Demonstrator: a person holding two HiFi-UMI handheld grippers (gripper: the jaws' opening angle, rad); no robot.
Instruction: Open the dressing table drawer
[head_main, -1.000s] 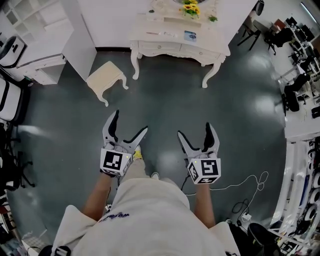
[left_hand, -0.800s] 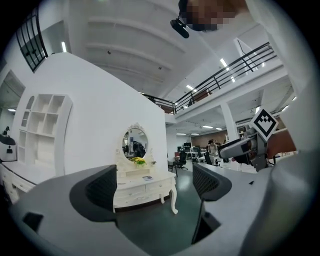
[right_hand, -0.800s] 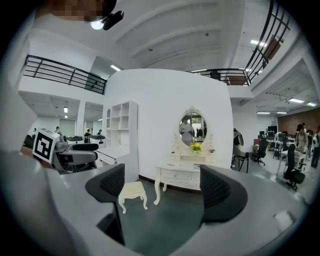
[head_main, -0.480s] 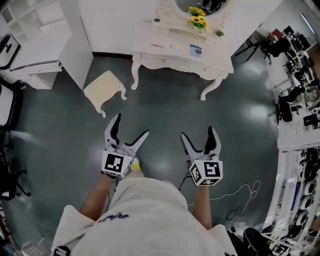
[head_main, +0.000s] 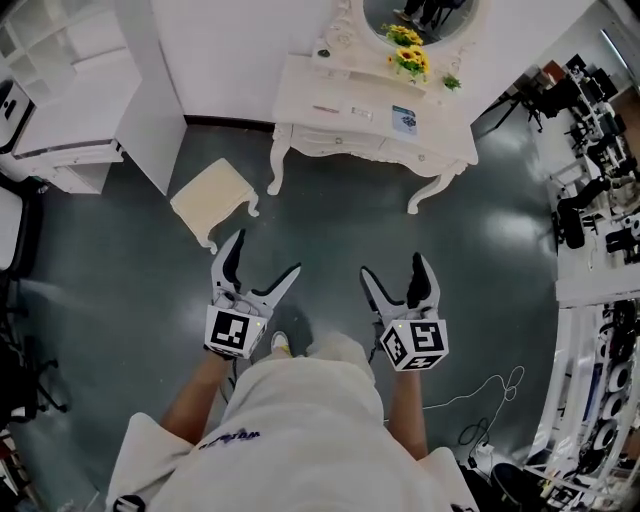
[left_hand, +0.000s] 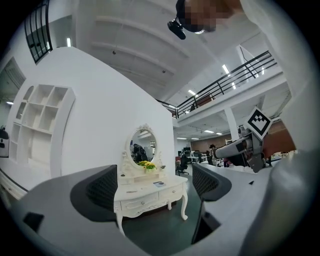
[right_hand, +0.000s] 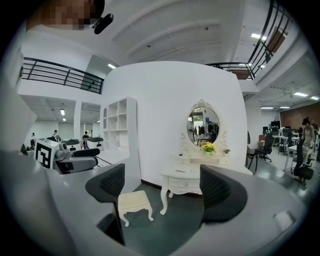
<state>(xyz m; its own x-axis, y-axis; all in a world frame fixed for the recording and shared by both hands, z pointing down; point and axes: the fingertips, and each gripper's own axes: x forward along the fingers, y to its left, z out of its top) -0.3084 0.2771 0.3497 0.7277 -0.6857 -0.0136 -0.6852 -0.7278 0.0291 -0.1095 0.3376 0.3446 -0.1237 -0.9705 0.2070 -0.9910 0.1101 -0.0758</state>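
While both grippers hang low in front of the person, nothing of the task has been done. The left gripper (head_main: 262, 252) has its jaws wide apart with only air between them, and the right gripper (head_main: 392, 264) is spread the same way, also empty. Each points toward the table, well apart from it.

Under them is a dark grey-green floor (head_main: 330, 235), smooth and glossy enough to throw back the ceiling lights. A thin white cable (head_main: 492, 384) lies looped on it at the right. Farther on, to the left, a small cream stool (head_main: 212, 194) stands near the table's left leg.

Beyond that the white dressing table (head_main: 345, 100) stands on curved legs against a white wall. Its drawers (head_main: 335, 143) sit closed and flush in the front, each with what looks like a small knob, though these are too small to be sure of. So the whole approach, the grip on a knob and the pull are all left to do.

On top lie a card (head_main: 404, 119) and yellow flowers (head_main: 408, 58) before an oval mirror (head_main: 420, 14). A white shelf unit (head_main: 60, 60) stands at the far left. Desks with dark office chairs (head_main: 590, 150) fill the far right of a large open hall.
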